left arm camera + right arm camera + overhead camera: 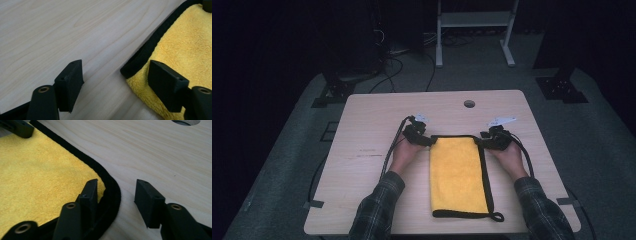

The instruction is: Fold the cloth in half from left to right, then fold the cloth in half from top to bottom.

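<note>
A yellow towel (458,175) with black edging lies folded lengthwise on the wooden table (372,120), its hanging loop (497,216) at the near right corner. My left gripper (424,139) is at the towel's far left corner, open, one jaw over the yellow pile and the other over bare wood, the black-edged corner (140,58) between them. My right gripper (484,138) is at the far right corner, open, straddling the black rim (110,182) of the towel (37,172). Across that towel, the left gripper's jaw tip (18,127) shows at the top left.
A round cable hole (469,103) sits near the table's far edge, also seen as the hole (186,122) in the right gripper view. Cables trail from both grippers along the forearms. A white metal stand (474,30) and black equipment stand on the floor beyond the table.
</note>
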